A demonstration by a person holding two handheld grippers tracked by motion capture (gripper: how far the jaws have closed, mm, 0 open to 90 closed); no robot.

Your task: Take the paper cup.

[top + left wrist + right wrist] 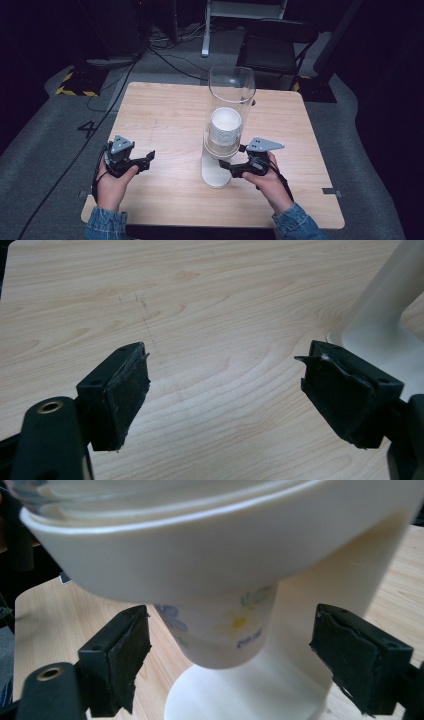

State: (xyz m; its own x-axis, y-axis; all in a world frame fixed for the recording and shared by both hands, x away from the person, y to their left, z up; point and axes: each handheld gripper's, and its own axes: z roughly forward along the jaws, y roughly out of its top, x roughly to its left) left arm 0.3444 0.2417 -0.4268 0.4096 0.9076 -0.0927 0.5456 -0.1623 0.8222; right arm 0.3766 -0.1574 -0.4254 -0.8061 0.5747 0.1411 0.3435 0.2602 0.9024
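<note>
cup (220, 630) btwn right claw (227, 655) jaws, untouched | left claw (225, 400) apart

Blue denim sleeves (106, 223), black grippers with grey three-cornered plates (121, 144), worn black jaws.

A big black 4 (87, 129) is marked on the grey floor (45, 135), left of the tabletop. The paper cup (220, 625) with flowers has a small blue word on it, too blurry to read.
</note>
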